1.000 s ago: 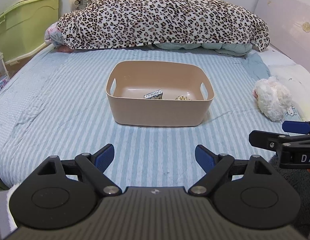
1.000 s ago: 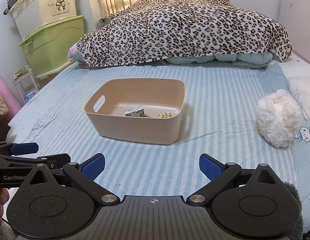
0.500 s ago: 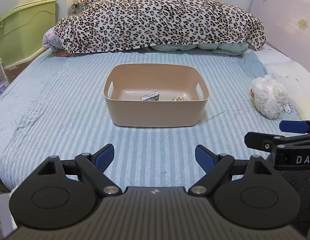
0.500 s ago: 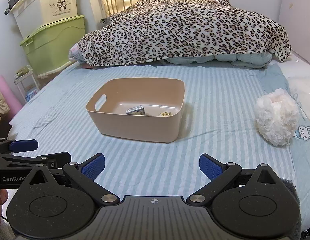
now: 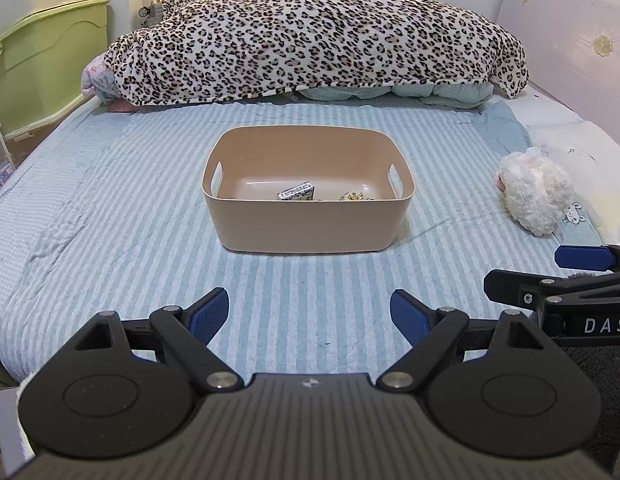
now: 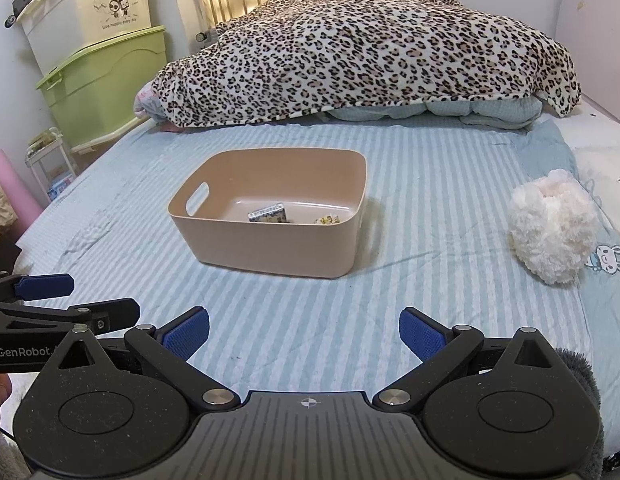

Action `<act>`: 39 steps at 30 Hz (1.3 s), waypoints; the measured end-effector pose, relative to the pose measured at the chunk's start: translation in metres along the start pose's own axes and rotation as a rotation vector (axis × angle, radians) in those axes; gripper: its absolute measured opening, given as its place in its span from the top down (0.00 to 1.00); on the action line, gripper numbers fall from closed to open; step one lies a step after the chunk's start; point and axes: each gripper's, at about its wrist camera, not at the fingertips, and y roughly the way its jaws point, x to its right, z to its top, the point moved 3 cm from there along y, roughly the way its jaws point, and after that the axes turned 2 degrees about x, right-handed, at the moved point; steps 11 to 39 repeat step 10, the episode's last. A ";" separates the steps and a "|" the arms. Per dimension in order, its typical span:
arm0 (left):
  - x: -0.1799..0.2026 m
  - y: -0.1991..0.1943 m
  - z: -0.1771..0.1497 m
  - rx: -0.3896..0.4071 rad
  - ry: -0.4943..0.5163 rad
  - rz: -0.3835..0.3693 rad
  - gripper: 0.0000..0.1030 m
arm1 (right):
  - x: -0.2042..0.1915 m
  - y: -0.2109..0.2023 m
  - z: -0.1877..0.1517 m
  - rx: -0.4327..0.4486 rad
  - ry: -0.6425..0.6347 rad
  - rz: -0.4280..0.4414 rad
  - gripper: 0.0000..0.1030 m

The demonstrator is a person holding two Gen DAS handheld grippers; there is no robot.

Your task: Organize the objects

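A tan plastic bin [image 5: 306, 220] [image 6: 266, 248] stands on the striped bed. Inside it lie a small patterned box [image 5: 297, 192] [image 6: 269, 213] and a small yellowish item [image 5: 352, 197] [image 6: 328, 220]. A white fluffy plush toy [image 5: 536, 192] [image 6: 552, 226] lies on the bed to the bin's right. My left gripper [image 5: 309, 314] is open and empty, well in front of the bin. My right gripper [image 6: 304, 334] is open and empty, in front of the bin and left of the plush. Each gripper shows at the edge of the other's view.
A leopard-print blanket [image 5: 310, 36] is piled at the far end of the bed over a pale quilt [image 5: 430, 92]. Green and cream storage boxes [image 6: 102, 80] stand left of the bed. A headboard [image 5: 570, 40] runs along the right.
Both grippers have drawn back a little from the bin and stayed open. The bin, its contents and the plush toy have not moved.
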 end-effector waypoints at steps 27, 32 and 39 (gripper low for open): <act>0.001 0.005 0.002 -0.006 -0.001 -0.016 0.13 | 0.002 0.005 0.000 -0.016 0.004 0.000 0.00; 0.001 0.005 0.002 -0.006 -0.001 -0.016 0.13 | 0.002 0.005 0.000 -0.016 0.004 0.000 0.00; 0.001 0.005 0.002 -0.006 -0.001 -0.016 0.13 | 0.002 0.005 0.000 -0.016 0.004 0.000 0.00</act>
